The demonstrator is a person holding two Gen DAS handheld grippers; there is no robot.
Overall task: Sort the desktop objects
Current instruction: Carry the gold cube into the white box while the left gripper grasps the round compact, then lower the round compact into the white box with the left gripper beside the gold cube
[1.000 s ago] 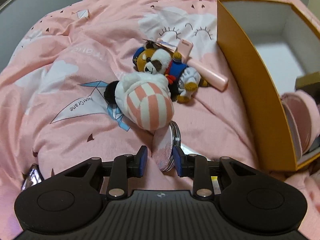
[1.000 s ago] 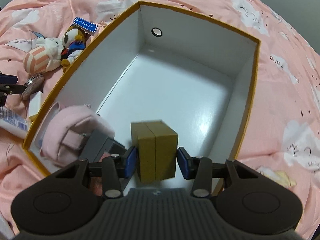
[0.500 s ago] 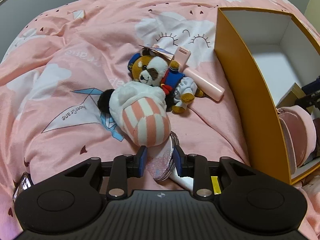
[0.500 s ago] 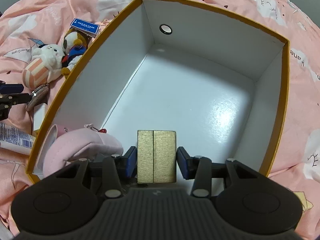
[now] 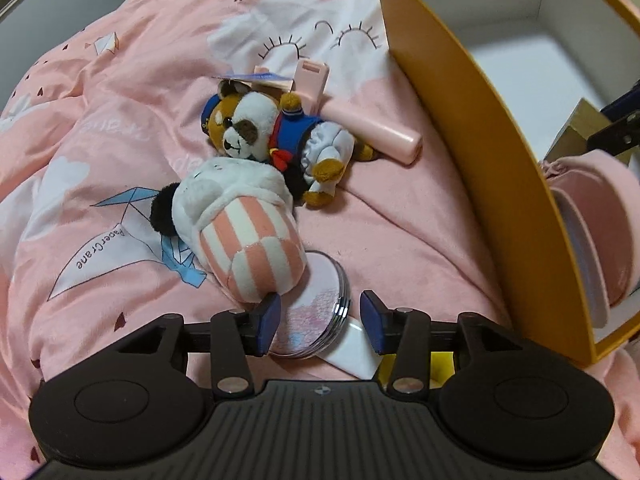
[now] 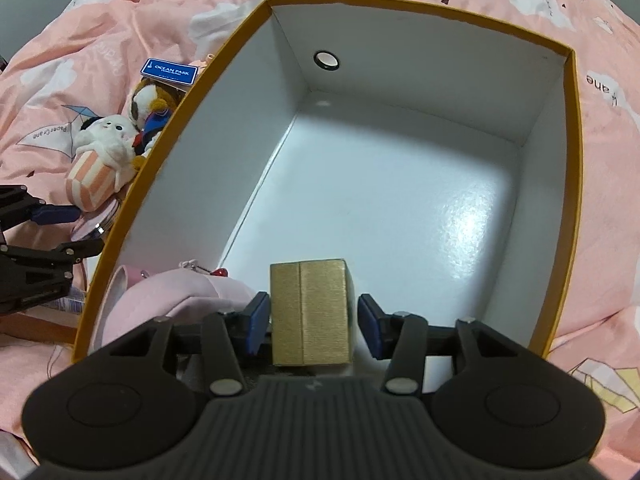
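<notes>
Right gripper [image 6: 308,322] fingers opening around gold box [image 6: 310,312] inside orange bin [image 6: 572,184], beside pink pouch [image 6: 180,294]; may tip. Left gripper [image 5: 320,322] fingers spreading off compact mirror [image 5: 310,316] outside bin; may slide under striped plush [image 5: 240,232]

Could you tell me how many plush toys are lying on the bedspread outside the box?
2: a panda in blue beside the box wall, and a striped white plush just below it. Others may be hidden.
</notes>
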